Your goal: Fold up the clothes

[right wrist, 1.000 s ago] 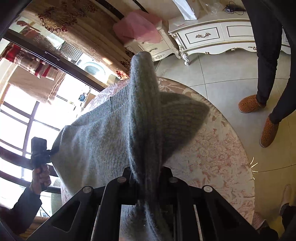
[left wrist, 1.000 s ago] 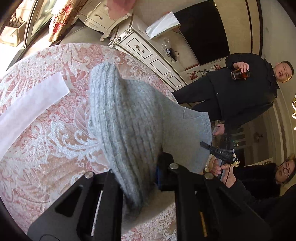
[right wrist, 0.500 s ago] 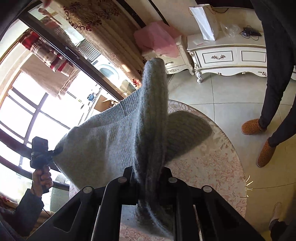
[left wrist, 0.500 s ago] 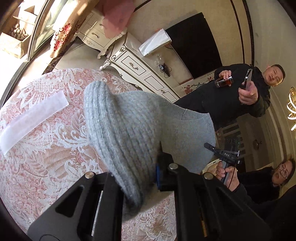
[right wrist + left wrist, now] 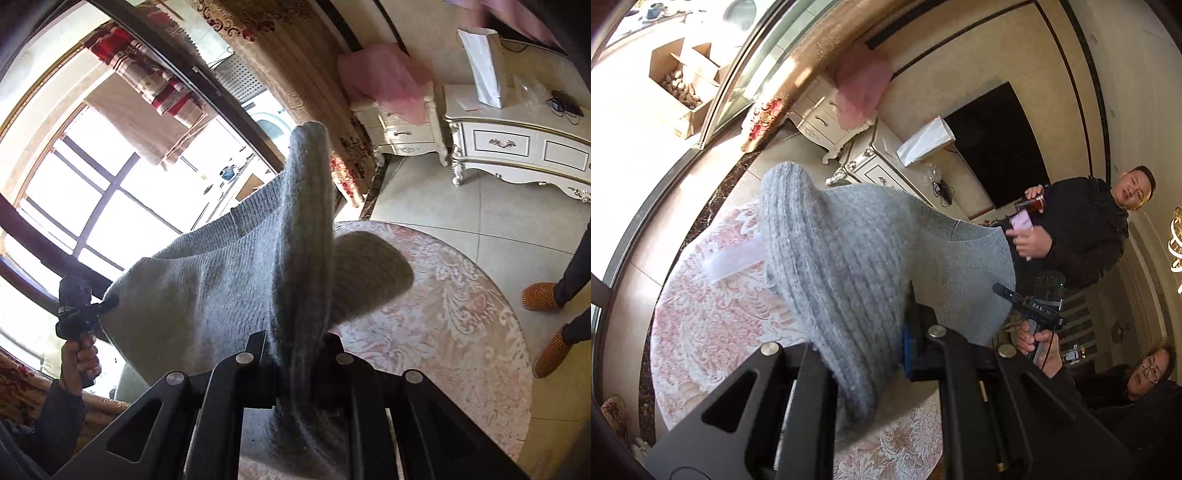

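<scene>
While both jaws clamp grey sweater (image 5: 849,266), only left view shows white strip (image 5: 735,256).

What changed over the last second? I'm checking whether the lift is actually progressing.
The grey knitted sweater has been carried higher: the round table looks smaller and farther below in both views. Nothing was released. The left gripper and right gripper stay clamped on the sweater, stretched between them as before.

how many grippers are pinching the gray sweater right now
2. The left gripper clamps one bunched edge of the gray sweater; the right gripper clamps the opposite edge, holding it above the table.
</scene>
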Demonstrator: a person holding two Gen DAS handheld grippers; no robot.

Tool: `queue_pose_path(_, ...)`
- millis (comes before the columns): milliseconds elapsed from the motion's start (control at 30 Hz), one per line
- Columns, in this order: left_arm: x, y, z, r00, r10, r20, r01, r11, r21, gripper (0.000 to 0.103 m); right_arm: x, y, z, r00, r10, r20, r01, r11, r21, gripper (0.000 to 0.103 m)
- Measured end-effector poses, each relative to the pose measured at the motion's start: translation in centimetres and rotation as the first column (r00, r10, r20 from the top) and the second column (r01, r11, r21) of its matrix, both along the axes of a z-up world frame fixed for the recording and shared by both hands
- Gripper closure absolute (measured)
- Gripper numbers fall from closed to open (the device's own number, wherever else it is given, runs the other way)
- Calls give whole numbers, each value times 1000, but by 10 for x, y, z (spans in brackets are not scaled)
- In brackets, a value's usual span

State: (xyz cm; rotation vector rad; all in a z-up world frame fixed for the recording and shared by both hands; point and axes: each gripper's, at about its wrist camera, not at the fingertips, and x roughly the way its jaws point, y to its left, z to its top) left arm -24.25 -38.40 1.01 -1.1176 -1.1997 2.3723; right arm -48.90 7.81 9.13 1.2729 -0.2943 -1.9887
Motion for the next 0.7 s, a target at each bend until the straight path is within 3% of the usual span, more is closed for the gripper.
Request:
queue_pose_path(100,28,-32,-24,996,78,41,-79,997,20,90,-8,-41,-17,998,58,28,-58,998,1,91)
queue_pose_path(167,39,-50,-60,990,113,86,-116,992,40,90,-15,-68,-38,995,89,48,-90,996,14,91)
queue_pose_path(333,45,-81,-170,957,170,234,-190,979,70,90,-32,-111,-133,982,121,145,-134,987,87,91)
queue_pose_path(433,44,-80,-199,949,194,249,-220,972,83,89,-40,-113,-181,977,94,193,-123,981,148,91)
queue_pose_path(500,44,-78,-207,941,215,261,-243,967,81,86,-42,-111,-189,976,87,200,-117,982,147,90)
queue_pose_path(533,45,-76,-210,935,228,271,-257,964,74,80,-41,-113,-189,977,91,194,-121,981,154,88)
queue_pose_path(600,45,-73,-212,924,249,291,-277,959,57,53,-39,-117,-188,981,88,173,-119,977,177,80)
queue_pose_path(633,46,-71,-213,919,257,300,-283,958,49,31,-38,-117,-188,982,79,170,-112,975,193,68)
queue_pose_path(667,46,-71,-212,914,266,307,-291,956,40,21,-38,-115,-186,983,54,176,-91,974,206,49)
queue_pose_path(700,49,-73,-210,908,279,312,-303,953,31,19,-38,-112,-184,983,30,183,-70,973,218,42)
